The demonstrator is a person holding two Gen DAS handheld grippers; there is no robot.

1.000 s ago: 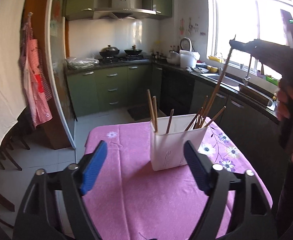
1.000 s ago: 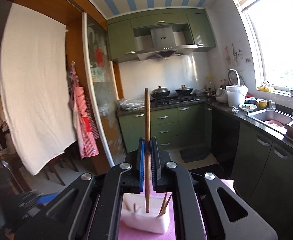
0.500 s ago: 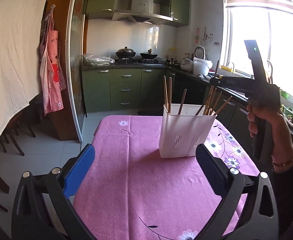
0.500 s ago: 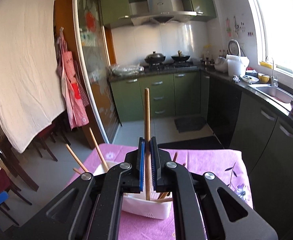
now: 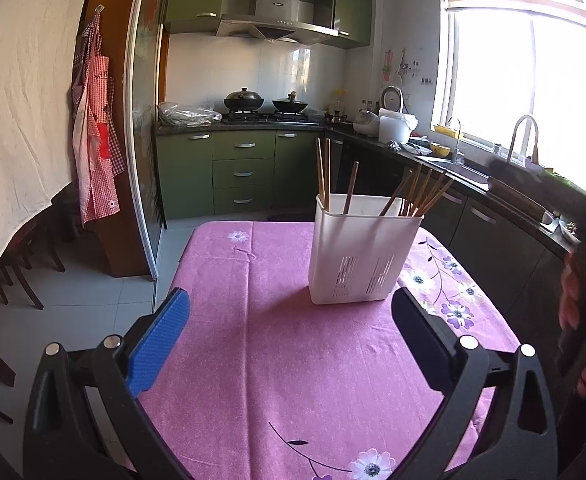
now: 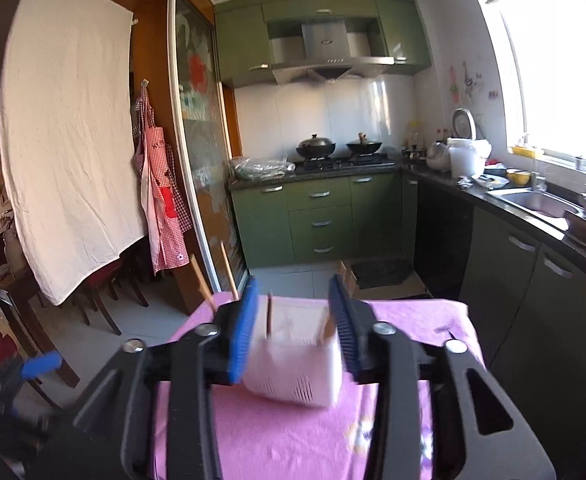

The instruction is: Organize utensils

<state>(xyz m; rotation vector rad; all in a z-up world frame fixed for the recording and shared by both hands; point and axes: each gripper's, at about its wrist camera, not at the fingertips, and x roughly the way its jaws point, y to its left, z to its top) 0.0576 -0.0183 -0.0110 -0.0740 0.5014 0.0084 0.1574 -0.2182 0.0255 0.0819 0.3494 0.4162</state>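
The right gripper is opening above the white holder, nothing between its pads, probably to let a chopstick fall in. The holder stands near the table's far edge. The left gripper waits wide and empty.

one white utensil holder, about eight wooden chopsticks, two pots, one apron.

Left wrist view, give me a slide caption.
Open left claw faces a white utensil holder of chopsticks on a pink tablecloth.
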